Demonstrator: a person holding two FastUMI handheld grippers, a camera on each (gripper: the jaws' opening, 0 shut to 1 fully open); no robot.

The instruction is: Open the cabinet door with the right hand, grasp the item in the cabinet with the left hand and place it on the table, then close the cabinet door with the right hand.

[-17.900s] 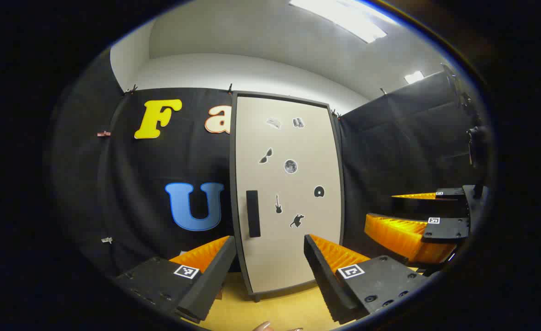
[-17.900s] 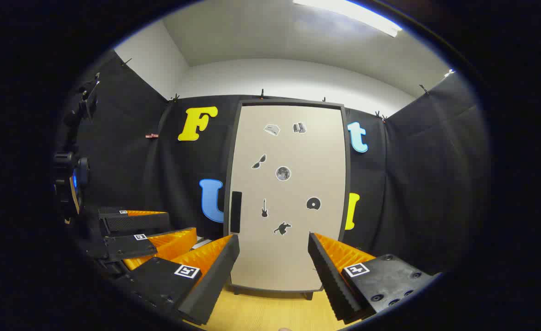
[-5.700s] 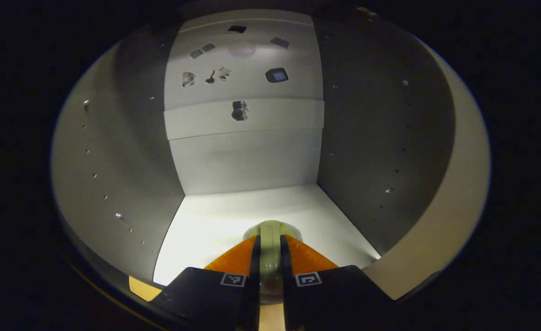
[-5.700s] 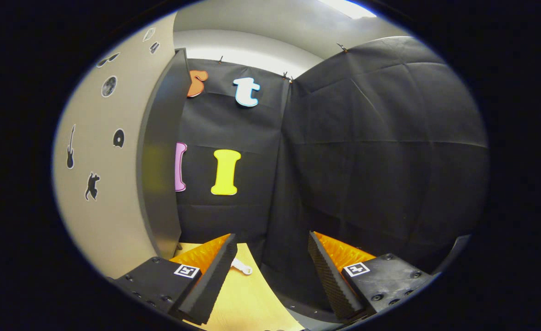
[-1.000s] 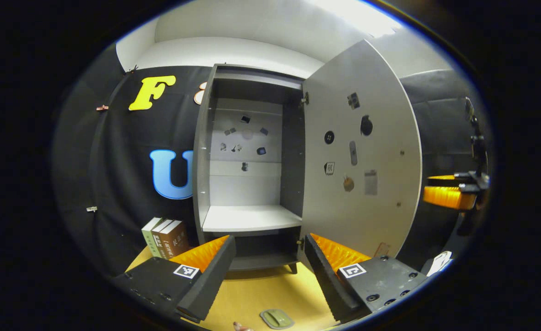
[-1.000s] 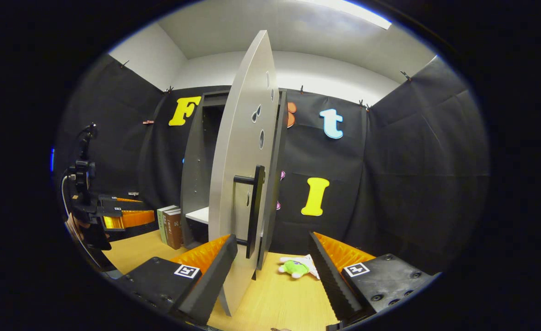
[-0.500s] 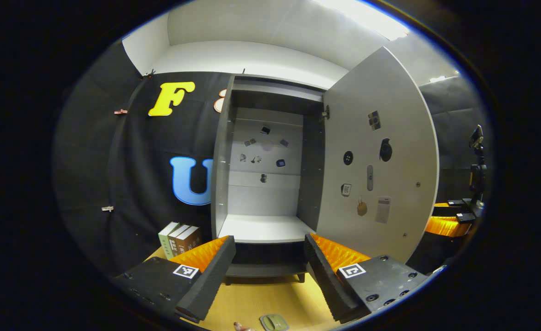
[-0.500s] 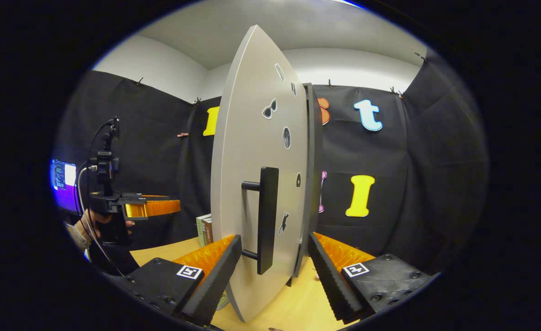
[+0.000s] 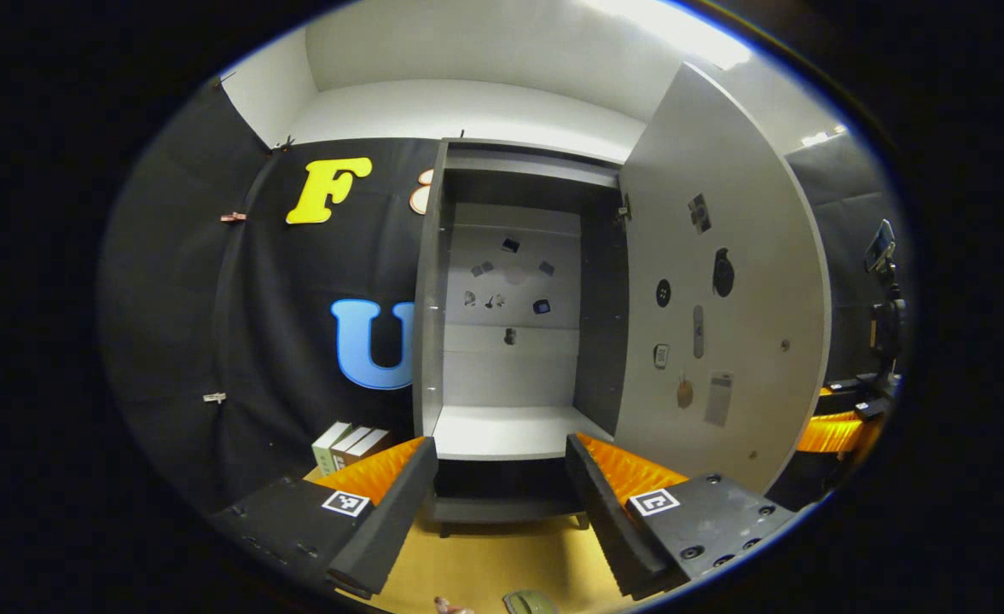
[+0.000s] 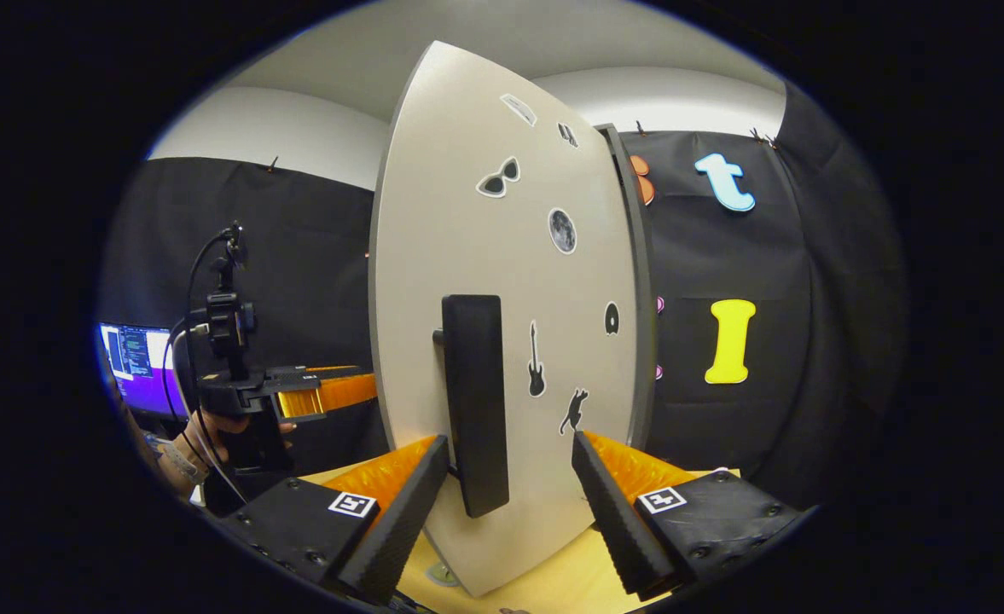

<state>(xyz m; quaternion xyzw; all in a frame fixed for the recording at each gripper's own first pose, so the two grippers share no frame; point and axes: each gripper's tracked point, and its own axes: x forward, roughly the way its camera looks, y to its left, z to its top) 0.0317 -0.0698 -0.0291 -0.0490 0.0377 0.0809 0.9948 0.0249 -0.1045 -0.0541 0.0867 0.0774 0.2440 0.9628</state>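
Cabinet door open, green item down on the table.
Left gripper (image 9: 496, 512) spread wide, holding nothing, above the green item (image 9: 529, 603) on the wooden table (image 9: 502, 563); right gripper (image 10: 508, 499) wide, straddling the black door handle (image 10: 474, 401); beyond, the cabinet (image 9: 510, 341) gapes.

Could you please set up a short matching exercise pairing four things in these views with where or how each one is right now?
Things:
1. cabinet door
2. door handle
3. books
4. right gripper

States or places:
A. standing on the table left of the cabinet
B. swung open
C. open, fingers either side of the handle
D. black bar on the door's outer face

Pairs: 1-B, 2-D, 3-A, 4-C
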